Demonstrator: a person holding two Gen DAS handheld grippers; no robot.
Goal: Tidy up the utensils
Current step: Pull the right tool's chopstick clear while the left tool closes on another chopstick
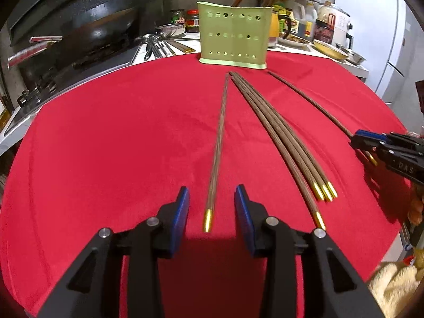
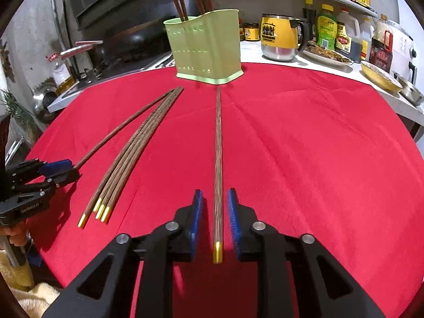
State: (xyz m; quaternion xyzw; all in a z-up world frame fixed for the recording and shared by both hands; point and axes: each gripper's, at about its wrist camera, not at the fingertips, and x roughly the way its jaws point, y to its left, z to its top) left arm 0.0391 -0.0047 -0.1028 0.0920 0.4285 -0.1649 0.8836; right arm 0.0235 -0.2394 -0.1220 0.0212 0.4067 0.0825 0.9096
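On the red cloth (image 1: pixel 106 145), my left gripper (image 1: pixel 212 209) stands wide open astride one chopstick (image 1: pixel 218 143), unclamped; four more (image 1: pixel 278 132) lie beside it. From the right wrist, my right gripper (image 2: pixel 215 214) straddles another chopstick (image 2: pixel 218 159), jaws narrow, not touching; green holder (image 2: pixel 206 47) beyond.

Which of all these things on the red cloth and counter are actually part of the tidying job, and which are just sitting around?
Part of the job:
- single chopstick ahead of the left gripper
- lone chopstick between the right gripper fingers
- bundle of four chopsticks
- green holder

Just lying about:
- yellow mug
- sauce bottles
- wok
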